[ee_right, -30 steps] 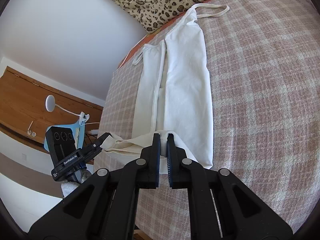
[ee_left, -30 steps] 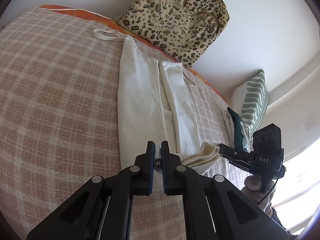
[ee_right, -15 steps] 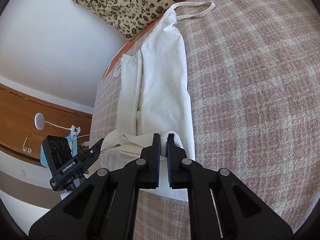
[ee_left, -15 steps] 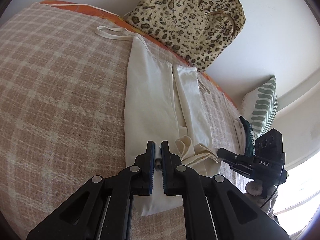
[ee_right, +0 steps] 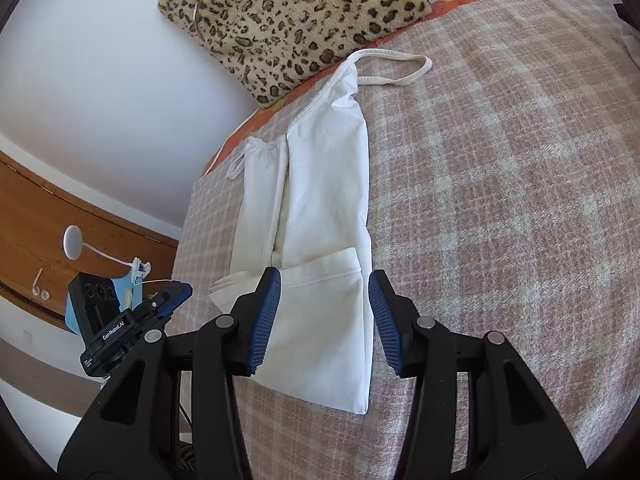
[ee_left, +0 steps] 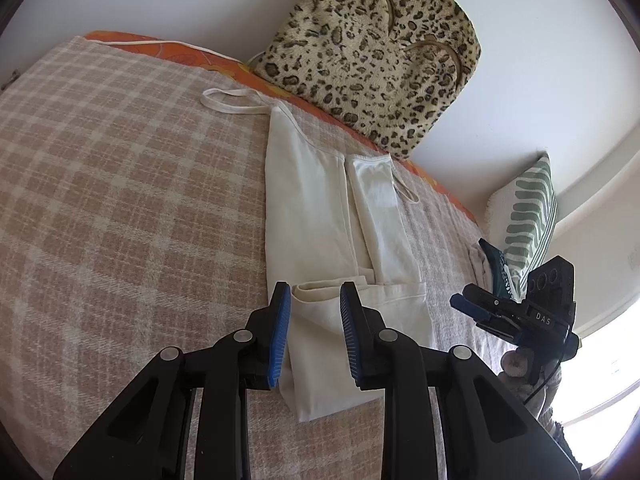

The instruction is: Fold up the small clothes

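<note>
Both grippers have let go: a second ago each was pinched on the hem of the top, and now the left gripper (ee_left: 314, 334) and the right gripper (ee_right: 325, 318) stand with jaws well apart and nothing between them. The white top (ee_left: 320, 216) lies on the checked bed (ee_left: 120, 208), long and narrow, its sides already turned in and its hem end now laid up over the body as a short flap. One strap (ee_left: 228, 102) lies loose on the bed past its far end, near the leopard bag (ee_left: 372, 52) against the wall.

By my reading the side folds and a first lengthwise fold are done; at least one more fold toward the straps seems left, and the flap on the left side looks a little bunched and may want smoothing.

For room: the bed runs wide and bare on the left gripper's side. On the right gripper's side the bed edge is closer, with a striped pillow (ee_left: 528, 216) and some other cloth near it. The near bed edge lies just below the fold.
</note>
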`<state>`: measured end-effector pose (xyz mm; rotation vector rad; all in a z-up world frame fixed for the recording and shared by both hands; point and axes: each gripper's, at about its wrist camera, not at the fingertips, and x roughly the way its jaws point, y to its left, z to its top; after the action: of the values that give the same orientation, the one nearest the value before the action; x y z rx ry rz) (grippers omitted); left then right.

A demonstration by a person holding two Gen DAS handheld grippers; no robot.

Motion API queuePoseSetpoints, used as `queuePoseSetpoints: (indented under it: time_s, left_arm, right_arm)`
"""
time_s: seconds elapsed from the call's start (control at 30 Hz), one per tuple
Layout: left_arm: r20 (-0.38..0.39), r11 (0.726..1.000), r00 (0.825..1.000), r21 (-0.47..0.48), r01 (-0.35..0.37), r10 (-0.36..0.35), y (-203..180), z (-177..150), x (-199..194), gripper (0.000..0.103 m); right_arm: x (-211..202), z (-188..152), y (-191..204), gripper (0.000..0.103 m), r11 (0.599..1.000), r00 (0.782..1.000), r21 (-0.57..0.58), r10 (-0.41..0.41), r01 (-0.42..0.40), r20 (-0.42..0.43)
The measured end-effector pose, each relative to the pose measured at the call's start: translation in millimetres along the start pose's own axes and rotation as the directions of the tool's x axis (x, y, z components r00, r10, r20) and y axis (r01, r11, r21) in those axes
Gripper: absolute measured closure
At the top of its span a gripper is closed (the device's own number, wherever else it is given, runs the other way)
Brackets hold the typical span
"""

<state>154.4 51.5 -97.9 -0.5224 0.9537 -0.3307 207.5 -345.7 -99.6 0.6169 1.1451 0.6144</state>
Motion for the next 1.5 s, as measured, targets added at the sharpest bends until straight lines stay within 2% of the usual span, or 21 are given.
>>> queuePoseSetpoints:
  time_s: [0.13, 0.27, 0.43, 0.53, 0.7, 0.77, 0.87, 0.93, 1.0, 1.03, 1.07, 1.2, 1.27, 1.3, 1.33, 1.37, 1.43, 1.5]
  left_arm:
    - [-0.056, 0.998, 0.998, 0.053, -0.019, 0.022, -7, -14, 9, 0.079]
    - [-0.057, 0.996, 0.997, 0.086, -0.036, 0.041, -16, -22, 6, 0.079]
    - [-0.058, 0.986, 0.996, 0.158, -0.061, 0.071, -25, -32, 6, 0.079]
    - [-0.086, 0.982, 0.992, 0.173, -0.075, 0.091, -23, -38, 13, 0.079]
    - [-0.112, 0.984, 0.989, 0.163, -0.076, 0.095, -17, -40, 20, 0.079]
    - [-0.116, 0.983, 0.988, 0.165, -0.079, 0.098, -17, -40, 22, 0.079]
    - [-0.121, 0.983, 0.986, 0.16, -0.092, 0.112, -16, -41, 25, 0.079]
    - [-0.123, 0.983, 0.985, 0.156, -0.1, 0.119, -14, -41, 26, 0.079]
    - [-0.121, 0.982, 0.985, 0.158, -0.105, 0.125, -14, -40, 27, 0.079]
    - [-0.117, 0.98, 0.984, 0.162, -0.112, 0.132, -13, -41, 27, 0.079]
    - [-0.115, 0.98, 0.984, 0.165, -0.115, 0.135, -13, -42, 28, 0.079]
    - [-0.117, 0.977, 0.983, 0.177, -0.117, 0.139, -15, -42, 29, 0.079]
    - [-0.112, 0.976, 0.984, 0.183, -0.118, 0.14, -15, -43, 29, 0.079]
    - [-0.114, 0.976, 0.984, 0.181, -0.118, 0.14, -15, -43, 28, 0.079]
    - [-0.113, 0.977, 0.984, 0.179, -0.118, 0.14, -15, -43, 28, 0.079]
    - [-0.113, 0.977, 0.984, 0.178, -0.119, 0.141, -14, -43, 28, 0.079]
    - [-0.112, 0.977, 0.983, 0.176, -0.121, 0.142, -14, -43, 28, 0.079]
    - [-0.111, 0.977, 0.983, 0.174, -0.124, 0.145, -14, -43, 28, 0.079]
  right_arm:
    - [8, -6, 22, 0.055, 0.99, 0.999, -0.133, -0.052, 0.051, -0.005]
    - [26, -7, 57, 0.055, 0.952, 0.996, -0.295, -0.089, 0.084, -0.003]
    - [67, 3, 96, 0.054, 0.867, 0.991, -0.498, -0.059, -0.01, -0.124]
    - [88, 7, 106, 0.054, 0.834, 0.977, -0.545, -0.041, -0.082, -0.209]
    - [109, 3, 116, 0.051, 0.762, 0.955, -0.636, -0.088, -0.118, -0.283]
    - [116, 5, 117, 0.046, 0.753, 0.952, -0.646, -0.097, -0.121, -0.291]
    - [125, 7, 114, 0.045, 0.762, 0.94, -0.63, -0.089, -0.148, -0.329]
    - [126, 4, 116, 0.045, 0.747, 0.939, -0.65, -0.109, -0.139, -0.326]
    - [123, 4, 118, 0.058, 0.741, 0.938, -0.656, -0.107, -0.147, -0.331]
    - [121, 5, 118, 0.078, 0.741, 0.937, -0.656, -0.108, -0.146, -0.331]
    - [119, 8, 118, 0.091, 0.74, 0.942, -0.66, -0.116, -0.13, -0.315]
    - [111, 25, 108, 0.094, 0.771, 0.951, -0.627, -0.095, -0.116, -0.293]
    - [107, 30, 105, 0.093, 0.774, 0.955, -0.627, -0.114, -0.087, -0.273]
    - [107, 31, 104, 0.092, 0.772, 0.951, -0.627, -0.109, -0.103, -0.29]
    - [105, 30, 104, 0.086, 0.764, 0.95, -0.637, -0.115, -0.103, -0.291]
    - [104, 28, 105, 0.072, 0.749, 0.948, -0.654, -0.122, -0.106, -0.293]
    - [104, 22, 109, 0.055, 0.72, 0.943, -0.682, -0.122, -0.131, -0.309]
    - [106, 15, 112, 0.053, 0.695, 0.932, -0.698, -0.115, -0.173, -0.345]
